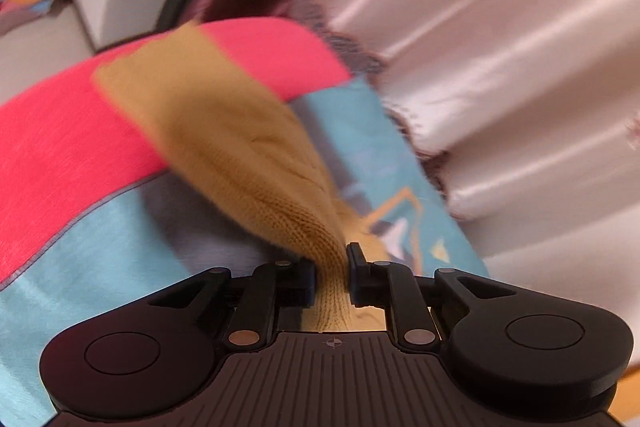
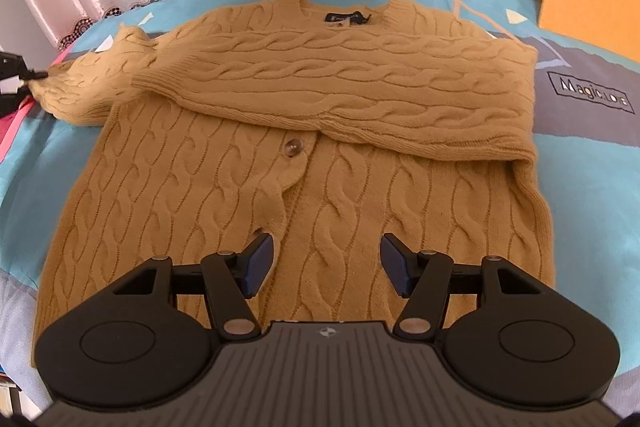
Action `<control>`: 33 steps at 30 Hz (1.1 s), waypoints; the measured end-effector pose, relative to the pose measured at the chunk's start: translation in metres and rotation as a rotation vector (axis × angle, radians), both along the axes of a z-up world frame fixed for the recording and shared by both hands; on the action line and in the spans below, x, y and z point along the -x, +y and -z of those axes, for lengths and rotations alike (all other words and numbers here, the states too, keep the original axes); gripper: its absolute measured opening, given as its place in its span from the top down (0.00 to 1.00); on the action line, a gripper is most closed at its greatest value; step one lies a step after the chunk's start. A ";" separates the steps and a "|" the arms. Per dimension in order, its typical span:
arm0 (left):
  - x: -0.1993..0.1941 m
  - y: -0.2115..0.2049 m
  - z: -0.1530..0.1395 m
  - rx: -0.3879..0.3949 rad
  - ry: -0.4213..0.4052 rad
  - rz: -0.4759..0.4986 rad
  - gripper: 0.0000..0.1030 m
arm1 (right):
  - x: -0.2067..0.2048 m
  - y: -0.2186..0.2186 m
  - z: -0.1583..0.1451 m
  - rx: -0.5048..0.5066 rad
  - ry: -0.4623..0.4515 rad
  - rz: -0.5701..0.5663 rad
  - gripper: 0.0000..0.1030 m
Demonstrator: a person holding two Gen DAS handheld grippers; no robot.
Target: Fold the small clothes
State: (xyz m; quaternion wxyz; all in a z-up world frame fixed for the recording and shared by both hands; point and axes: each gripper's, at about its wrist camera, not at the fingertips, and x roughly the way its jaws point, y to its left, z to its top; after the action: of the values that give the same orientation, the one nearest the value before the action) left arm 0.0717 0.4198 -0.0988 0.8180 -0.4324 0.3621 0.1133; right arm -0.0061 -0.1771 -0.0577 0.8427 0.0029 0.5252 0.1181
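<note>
- Left gripper (image 1: 347, 269) clamps the mustard cable-knit cardigan's (image 2: 288, 155) sleeve cuff (image 1: 328, 279).
- Right gripper (image 2: 326, 263), jaws wide apart, hovers over the cardigan's near hem on the blue bedspread (image 2: 592, 187).

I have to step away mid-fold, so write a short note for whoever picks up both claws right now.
Left claw: shut on the cuff of the mustard cable-knit cardigan, at its far left sleeve.
Right claw: open, empty, hovering over the cardigan's lower front.
Cardigan lies face up on the blue patterned bedspread.
Done: one sleeve is folded across the chest.
Left: fold the held sleeve in, then fold the body.
</note>
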 end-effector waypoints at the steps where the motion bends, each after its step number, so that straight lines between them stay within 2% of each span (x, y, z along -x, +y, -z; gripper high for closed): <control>1: -0.001 -0.005 -0.007 -0.012 -0.016 0.022 0.27 | -0.001 0.001 0.000 0.000 -0.001 -0.003 0.37; 2: -0.003 -0.011 -0.012 -0.020 -0.031 0.044 0.37 | -0.002 0.002 0.000 -0.002 -0.001 -0.005 0.37; 11: -0.016 -0.094 -0.068 -0.111 -0.179 0.329 0.36 | -0.005 0.002 0.003 -0.021 0.006 0.009 0.37; 16: -0.013 -0.143 -0.088 -0.107 -0.260 0.497 0.36 | -0.004 -0.002 0.003 -0.044 0.000 0.029 0.37; 19: -0.005 -0.165 -0.094 -0.108 -0.284 0.560 0.36 | -0.003 -0.004 0.006 -0.050 0.013 0.044 0.37; 22: 0.001 -0.180 -0.097 -0.135 -0.282 0.600 0.38 | -0.002 -0.008 0.010 -0.060 0.029 0.059 0.37; 26: 0.002 -0.189 -0.089 -0.117 -0.246 0.604 0.37 | -0.003 -0.011 0.012 -0.071 0.037 0.070 0.37; 31: -0.005 -0.244 -0.090 -0.157 -0.261 0.727 0.37 | -0.007 -0.010 0.014 -0.079 0.043 0.070 0.37; 33: -0.011 -0.273 -0.086 -0.165 -0.262 0.777 0.30 | -0.008 -0.010 0.015 -0.083 0.045 0.070 0.37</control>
State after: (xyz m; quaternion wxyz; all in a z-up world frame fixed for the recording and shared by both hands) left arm 0.0827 0.1466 -0.0127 0.8710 -0.2074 0.3808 -0.2308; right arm 0.0021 -0.1872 -0.0725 0.8334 0.0587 0.5384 0.1100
